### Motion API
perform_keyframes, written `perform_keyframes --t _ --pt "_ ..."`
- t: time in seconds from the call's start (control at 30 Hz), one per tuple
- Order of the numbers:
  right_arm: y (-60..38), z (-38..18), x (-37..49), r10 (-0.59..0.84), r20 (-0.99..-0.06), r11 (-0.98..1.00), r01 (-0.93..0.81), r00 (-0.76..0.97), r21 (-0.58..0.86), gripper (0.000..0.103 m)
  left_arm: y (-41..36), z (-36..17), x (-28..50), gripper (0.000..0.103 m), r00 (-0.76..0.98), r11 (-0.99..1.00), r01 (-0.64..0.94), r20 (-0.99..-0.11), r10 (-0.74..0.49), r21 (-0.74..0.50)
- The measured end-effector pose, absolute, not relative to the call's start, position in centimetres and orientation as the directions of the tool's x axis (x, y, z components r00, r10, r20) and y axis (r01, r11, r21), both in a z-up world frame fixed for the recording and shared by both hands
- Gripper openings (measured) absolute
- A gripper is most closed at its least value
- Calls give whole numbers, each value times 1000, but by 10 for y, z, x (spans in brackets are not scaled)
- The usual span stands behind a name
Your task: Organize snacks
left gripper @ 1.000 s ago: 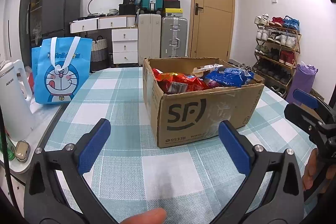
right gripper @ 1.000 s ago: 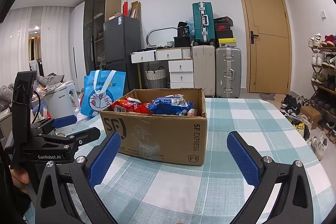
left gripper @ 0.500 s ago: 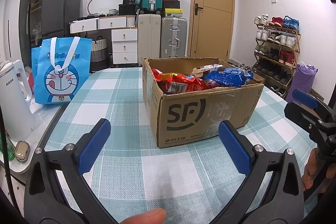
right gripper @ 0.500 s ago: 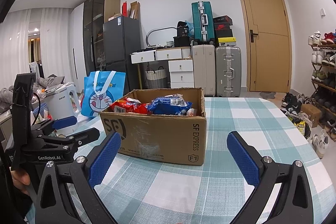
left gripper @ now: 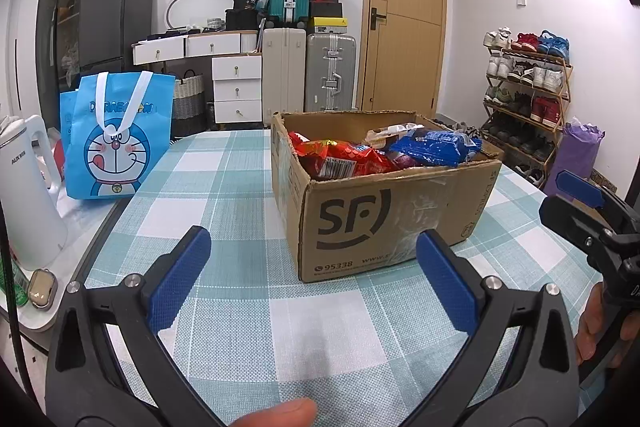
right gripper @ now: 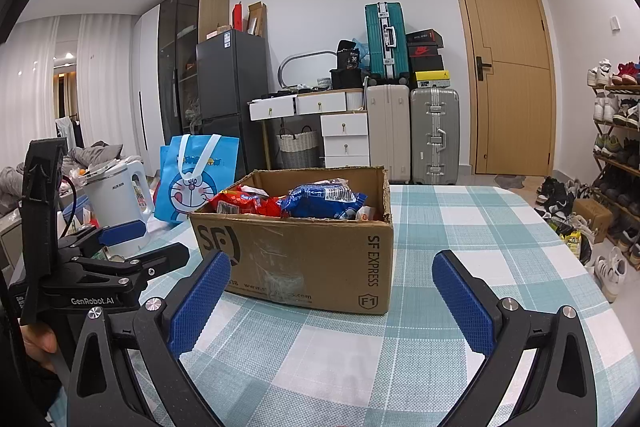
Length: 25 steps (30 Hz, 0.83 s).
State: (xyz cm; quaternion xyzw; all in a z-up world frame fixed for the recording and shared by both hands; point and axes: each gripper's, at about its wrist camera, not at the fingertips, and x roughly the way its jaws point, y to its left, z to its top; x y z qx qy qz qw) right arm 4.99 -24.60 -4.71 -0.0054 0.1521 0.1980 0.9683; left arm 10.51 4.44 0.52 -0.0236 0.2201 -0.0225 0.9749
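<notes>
A brown SF cardboard box [left gripper: 380,219] stands open on the checked table [left gripper: 224,187]. It holds a red snack bag [left gripper: 340,159], a blue snack bag [left gripper: 432,147] and other packets. In the right wrist view the box [right gripper: 304,259] shows the red bag [right gripper: 244,205] and the blue bag [right gripper: 324,201]. My left gripper [left gripper: 314,247] is open and empty, a little short of the box. My right gripper [right gripper: 332,271] is open and empty, also just before the box. Each gripper shows at the edge of the other view.
A blue Doraemon bag [left gripper: 116,139] and a white kettle [left gripper: 28,195] stand at the table's left. Suitcases [left gripper: 308,75], drawers, a fridge and a door are behind. A shoe rack [left gripper: 524,99] is at the right.
</notes>
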Motion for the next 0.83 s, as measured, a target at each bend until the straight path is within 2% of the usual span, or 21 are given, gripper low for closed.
perform_keyframes --t 0.83 --pt "-246 -47 50 382 -298 922 -385 875 51 103 43 6 105 103 905 997 45 -420 -65 -56"
